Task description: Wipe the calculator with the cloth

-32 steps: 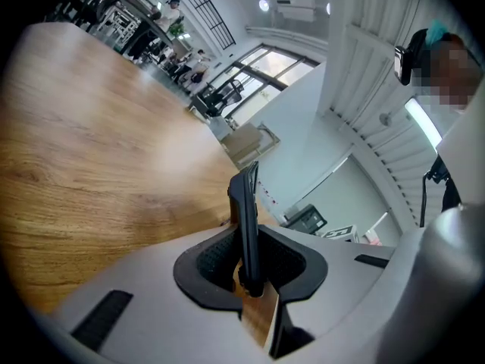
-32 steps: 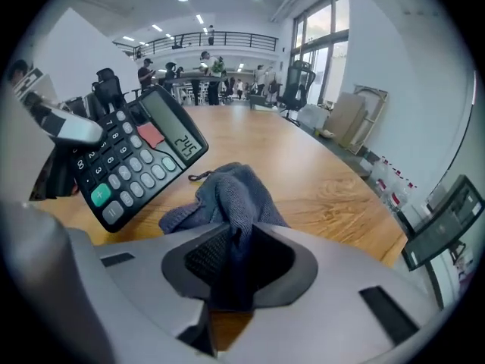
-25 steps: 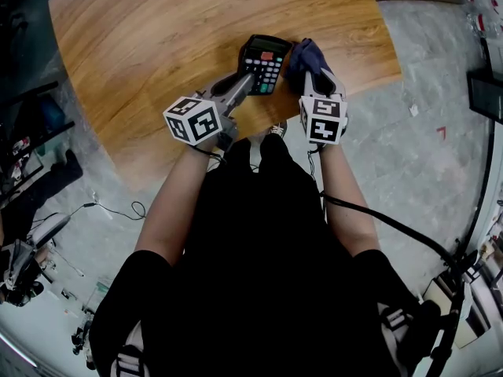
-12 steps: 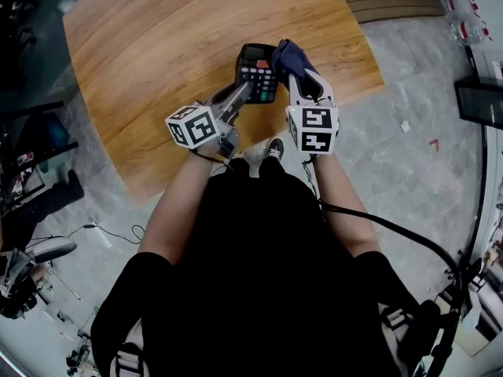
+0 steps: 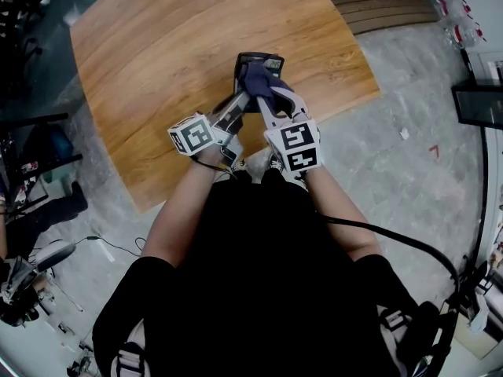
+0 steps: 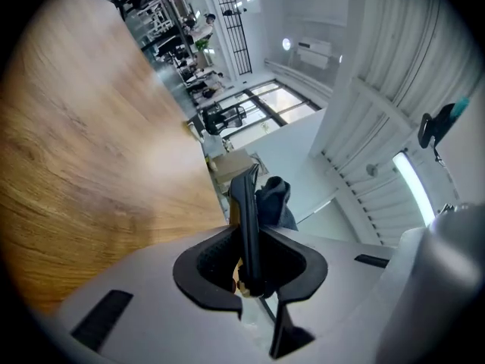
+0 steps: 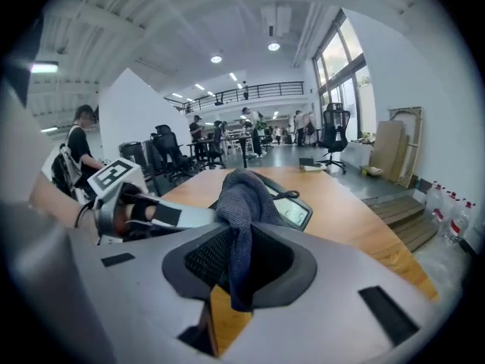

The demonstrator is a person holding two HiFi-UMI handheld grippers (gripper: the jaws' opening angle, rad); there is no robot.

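My left gripper is shut on the near end of a black calculator and holds it in the air above the wooden table. In the left gripper view the calculator shows edge-on, clamped between the jaws. My right gripper is shut on a dark blue cloth, which lies over the calculator's key face. In the right gripper view the cloth bunches out of the jaws and covers most of the calculator, leaving only its display end showing. The left gripper's marker cube is at left there.
The table's near edge runs just ahead of the person's legs. Wooden steps lie on the floor beyond the table's right corner, with bottles nearby. A black cable trails to the right. Office chairs and people stand far off.
Both grippers have risen. The right gripper swung left and carried the cloth from beside the calculator onto its face. The keys are now covered.
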